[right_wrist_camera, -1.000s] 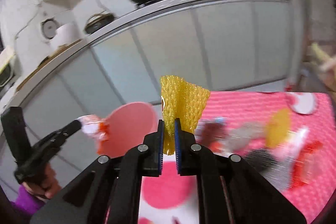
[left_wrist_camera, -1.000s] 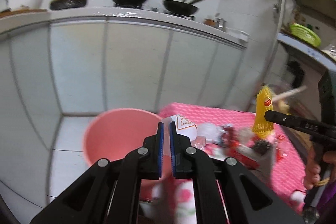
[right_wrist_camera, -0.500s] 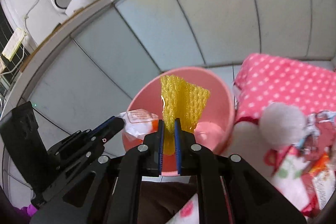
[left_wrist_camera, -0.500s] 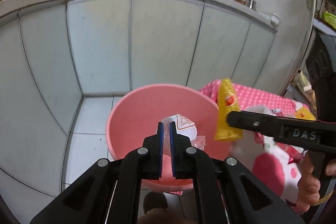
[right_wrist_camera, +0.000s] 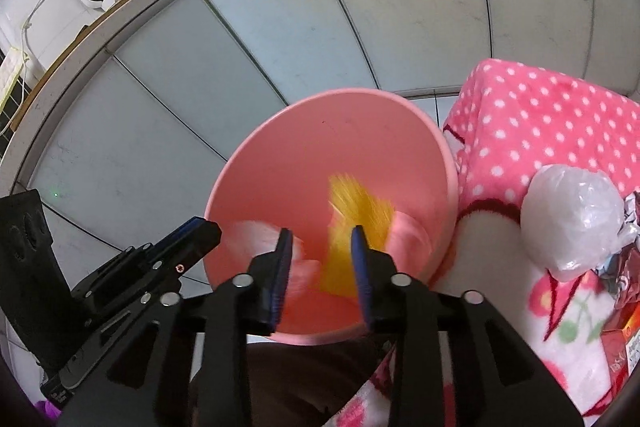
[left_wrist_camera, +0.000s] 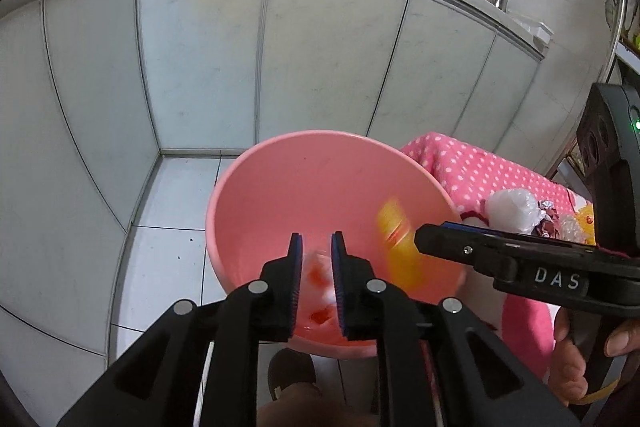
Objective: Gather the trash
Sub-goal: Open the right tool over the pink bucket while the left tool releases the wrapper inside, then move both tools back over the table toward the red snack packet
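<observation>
Both grippers over bin, jaws spread, nothing pinched.
L gripper [left_wrist_camera: 315, 259] & R gripper [right_wrist_camera: 320, 251] above pink bin [left_wrist_camera: 280, 155]; yellow net [right_wrist_camera: 356, 219] + white wrapper [left_wrist_camera: 320, 267] blurred inside bin, below the fingers. More trash lies R, on dotted cloth [right_wrist_camera: 540, 115]; R nearer.

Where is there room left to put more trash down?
The pink bin shows bare wall between its far rim and the blurred yellow wrapper. The polka-dot blanket is bare toward the cabinets; nearer, the white bag and red wrappers crowd it.

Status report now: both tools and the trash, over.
Both tools open over pink basin. Yellow foam net and white wrapper blurred, dropping inside. Nothing blocking.
</observation>
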A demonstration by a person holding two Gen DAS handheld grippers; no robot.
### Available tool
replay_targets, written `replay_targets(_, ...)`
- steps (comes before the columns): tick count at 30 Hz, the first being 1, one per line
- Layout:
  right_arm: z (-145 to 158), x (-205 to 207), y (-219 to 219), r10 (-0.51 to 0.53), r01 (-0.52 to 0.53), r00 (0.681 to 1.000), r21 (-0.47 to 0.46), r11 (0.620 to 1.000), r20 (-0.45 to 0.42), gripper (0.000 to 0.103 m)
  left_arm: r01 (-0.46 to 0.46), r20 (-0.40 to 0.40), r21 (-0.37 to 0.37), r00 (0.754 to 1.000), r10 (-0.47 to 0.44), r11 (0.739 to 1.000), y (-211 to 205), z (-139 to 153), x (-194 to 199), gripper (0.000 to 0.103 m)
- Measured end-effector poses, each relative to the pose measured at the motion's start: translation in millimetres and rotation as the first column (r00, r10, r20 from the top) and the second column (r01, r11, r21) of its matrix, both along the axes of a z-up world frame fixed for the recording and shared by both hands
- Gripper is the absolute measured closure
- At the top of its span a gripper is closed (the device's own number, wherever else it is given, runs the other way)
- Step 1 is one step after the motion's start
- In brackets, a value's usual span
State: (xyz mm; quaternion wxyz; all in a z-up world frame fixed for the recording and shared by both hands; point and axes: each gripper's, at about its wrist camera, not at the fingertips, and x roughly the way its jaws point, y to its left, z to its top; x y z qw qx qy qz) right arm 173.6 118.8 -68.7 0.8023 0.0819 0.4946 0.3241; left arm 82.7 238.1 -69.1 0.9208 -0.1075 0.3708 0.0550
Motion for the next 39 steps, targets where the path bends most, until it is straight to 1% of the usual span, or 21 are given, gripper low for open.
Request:
replay_targets(2,2,0,-3,-0.005,0.005,1.000,-0.005,1.000,0.007,0.069,-0.003,0.004,0.001,1.000,0.003,1.000,-1,2,0,0.086)
replay_targets(4,5,-1,-5,-0.011,0.011,1.000,0.000,1.000,0.014,0.068,-0.009,0.008,-0.009,1.000,0.009,1.000,-1,5,-2,0.077)
replay_targets(9,18,-12,-19,-0.028,0.027,0.998,0.018,0.999,0.063,0.068,-0.012,0.029,-0.045,0.999,0.013,0.999,-2,14,-8,0.075)
replay_targets(11,21,-19,-27,-0.032,0.030,0.997,0.024,0.999,0.075,0.068,-0.004,0.035,-0.053,0.999,0.006,0.999,-6,19,-10,0.072)
replay_targets(16,30,-41,-62,-0.057,0.053,0.993,0.039,0.998,0.106,0.068,0.029,0.052,-0.073,0.998,-0.025,0.997,-23,33,-15,0.061)
replay_targets(18,35,-48,-73,-0.069,0.065,0.990,0.034,0.997,0.120,0.067,0.041,0.057,-0.084,0.998,-0.036,0.996,-31,36,-16,0.060)
replay_targets(19,38,-52,-79,-0.077,0.073,0.988,0.032,0.997,0.130,0.064,0.052,0.061,-0.090,0.997,-0.046,0.995,-36,38,-17,0.060)
replay_targets(21,43,-59,-92,-0.093,0.089,0.985,0.034,0.995,0.144,0.061,0.074,0.067,-0.094,0.995,-0.068,0.993,-48,41,-18,0.060)
replay_targets(23,47,-66,-107,-0.114,0.110,0.981,0.036,0.993,0.158,0.061,0.095,0.071,-0.091,0.994,-0.088,0.991,-57,42,-21,0.060)
replay_targets(29,51,-89,-153,-0.188,0.195,0.960,-0.013,0.981,0.206,0.061,0.167,0.082,-0.063,0.983,-0.161,0.984,-92,47,-25,0.060)
replay_targets(36,55,-109,-216,-0.318,0.341,0.911,-0.047,0.939,0.262,0.061,0.248,0.090,-0.032,0.966,-0.244,0.968,-128,52,-28,0.060)
replay_targets(39,53,-115,-240,-0.367,0.391,0.892,-0.044,0.919,0.262,0.061,0.281,0.087,-0.030,0.957,-0.278,0.959,-142,53,-26,0.060)
